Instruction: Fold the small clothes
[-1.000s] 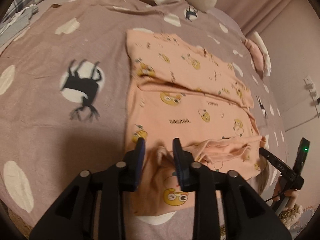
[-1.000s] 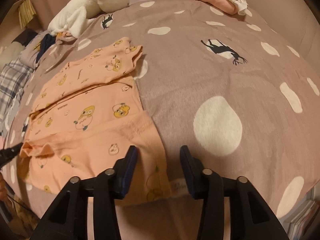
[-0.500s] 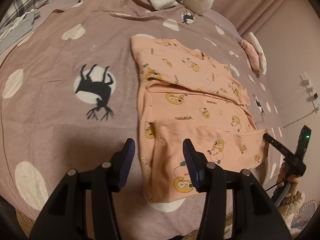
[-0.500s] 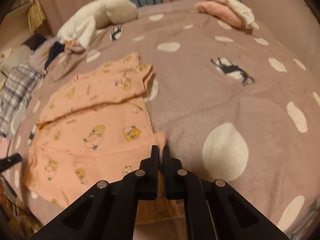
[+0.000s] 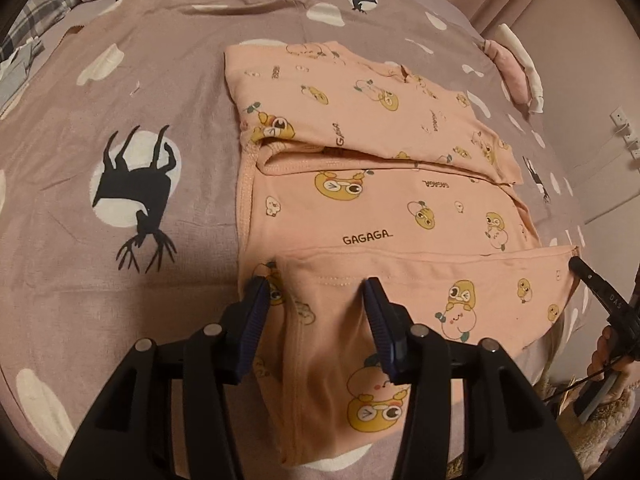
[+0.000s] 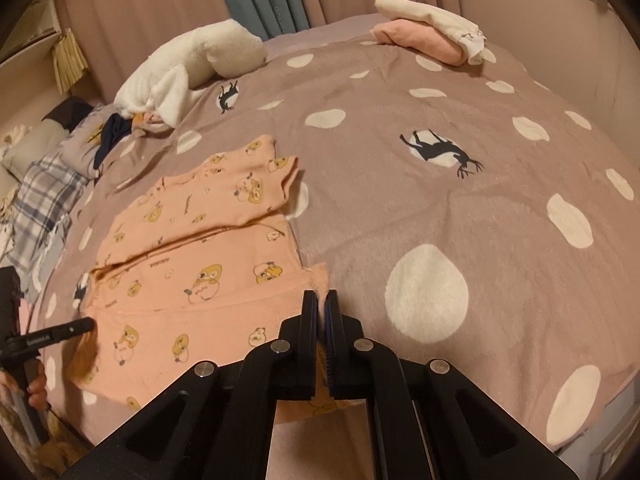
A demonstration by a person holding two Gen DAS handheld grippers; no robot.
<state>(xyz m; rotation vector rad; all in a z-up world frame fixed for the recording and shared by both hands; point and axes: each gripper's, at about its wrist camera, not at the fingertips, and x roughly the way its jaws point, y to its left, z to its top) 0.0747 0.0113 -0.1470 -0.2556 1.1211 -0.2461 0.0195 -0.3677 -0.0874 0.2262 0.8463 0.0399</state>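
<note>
A peach garment [image 5: 380,208] printed with yellow cartoon figures lies flat on the spotted mauve bedspread [image 5: 120,80], its near part folded up over the body. My left gripper [image 5: 316,286] hovers over the left end of that fold. Its jaws stand apart and are closing, with the folded edge lying between and under them, untouched by the pads. My right gripper [image 6: 320,296] is shut on the garment [image 6: 192,248] at the fold's right corner, where a tuft of peach cloth sticks up between the pads. Its fingers [image 5: 588,276] show at the right of the left wrist view.
A white plush pillow [image 6: 192,68] and dark clothes lie at the far side of the bed. A folded pink and white pile [image 6: 432,36] sits at the far right, plaid fabric [image 6: 44,200] at the left. The bed's near edge runs just below both grippers.
The right gripper shut on the fold's right corner and lifted it slightly. The left gripper let go of the bunched cloth and opened; the fold now lies flat.
</note>
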